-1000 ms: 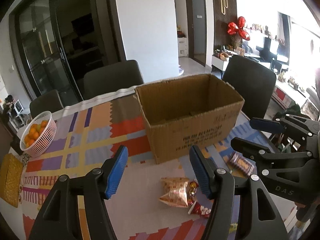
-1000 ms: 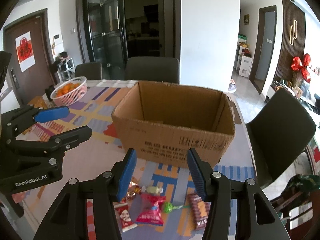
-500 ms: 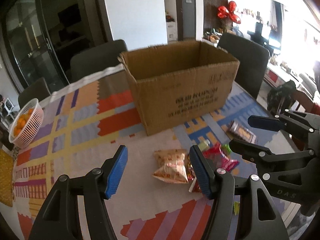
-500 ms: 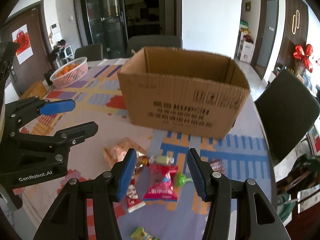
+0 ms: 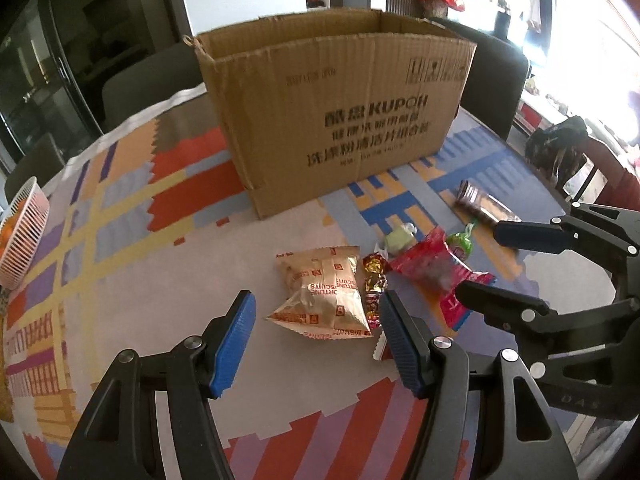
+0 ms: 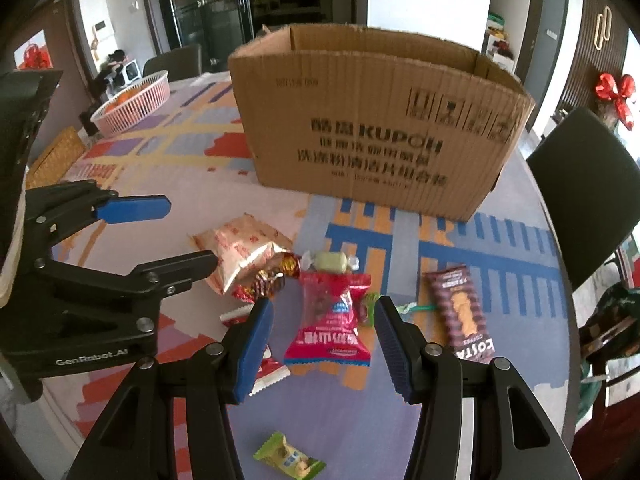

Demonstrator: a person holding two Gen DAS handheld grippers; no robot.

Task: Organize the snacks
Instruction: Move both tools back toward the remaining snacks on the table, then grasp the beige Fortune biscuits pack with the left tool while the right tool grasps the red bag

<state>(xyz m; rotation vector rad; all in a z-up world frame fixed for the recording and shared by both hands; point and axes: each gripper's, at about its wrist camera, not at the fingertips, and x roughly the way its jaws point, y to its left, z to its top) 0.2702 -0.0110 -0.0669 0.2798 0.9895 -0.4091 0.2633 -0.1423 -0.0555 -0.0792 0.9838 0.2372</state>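
The left gripper is being held low over the counter with its jaws spread wide and nothing between the pads. A gold biscuit packet is lying just ahead of the gap, with a small gold-and-red sweet touching the packet's right edge.

The right gripper is likewise being held with its jaws apart and nothing gripped. A red snack packet is lying flat on the counter directly ahead of the gap, framed between the two blue pads; whether either pad is touching it cannot be told. A pale green wrapped candy is resting just beyond the red packet, and a green lollipop is partly hidden behind the right-hand finger. A brown coffee-biscuit packet is lying to the right, apart from the cluster. A small green-wrapped sweet is lying alone near the bottom of the right wrist view.

An open cardboard box is standing upright on the counter behind the snacks, well apart from both grippers. Its interior is not being shown from either view.

A patterned cloth is covering the counter. A white basket of oranges is sitting at the far left edge, and dark chairs are placed around the counter.
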